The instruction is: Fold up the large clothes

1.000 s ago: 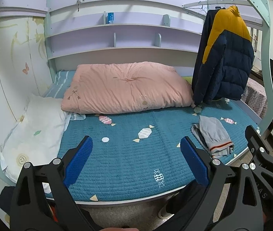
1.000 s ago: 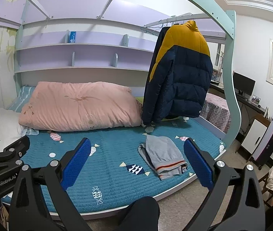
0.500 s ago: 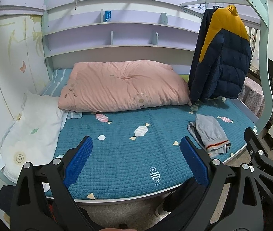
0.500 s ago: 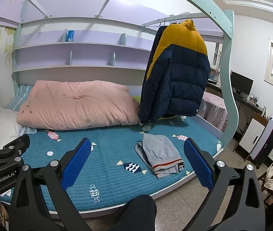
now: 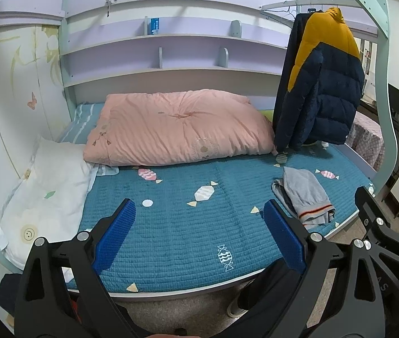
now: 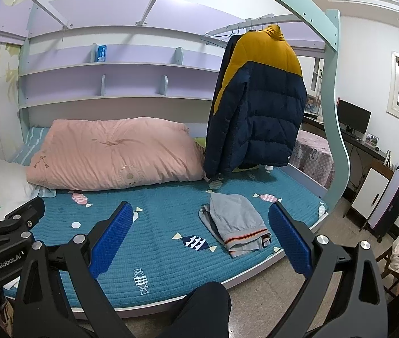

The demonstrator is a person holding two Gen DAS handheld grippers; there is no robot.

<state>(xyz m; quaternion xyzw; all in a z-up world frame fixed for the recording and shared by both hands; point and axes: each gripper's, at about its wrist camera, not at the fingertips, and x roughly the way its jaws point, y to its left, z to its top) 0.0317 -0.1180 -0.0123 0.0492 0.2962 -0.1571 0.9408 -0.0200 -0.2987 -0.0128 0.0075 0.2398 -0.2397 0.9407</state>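
Navy-and-yellow, the jacket [image 6: 255,107] is hanging from a rail [image 6: 244,24] at the right end of the bed [image 6: 157,253], its hem just above the teal quilt and beside the pink duvet [image 6: 115,155]; it is looking like the large garment to fold, though that is a judgement. A grey garment [image 6: 236,222] is already lying bunched near the bed's front edge, below the jacket. Both claws are standing wide open and holding nothing: the left gripper [image 5: 199,236] is facing the bare middle of the quilt, and the right gripper [image 6: 199,236] is pointing toward the grey piece with the jacket above it. Both are sitting well back from the bed, so the step in hand seems to be the approach. To do it well, the person is needing to lift the jacket clear of the rail by the shoulders, one claw on each, rather than tugging the hem. The open quilt between duvet and front edge is offering room to spread it flat, clear of the grey piece.
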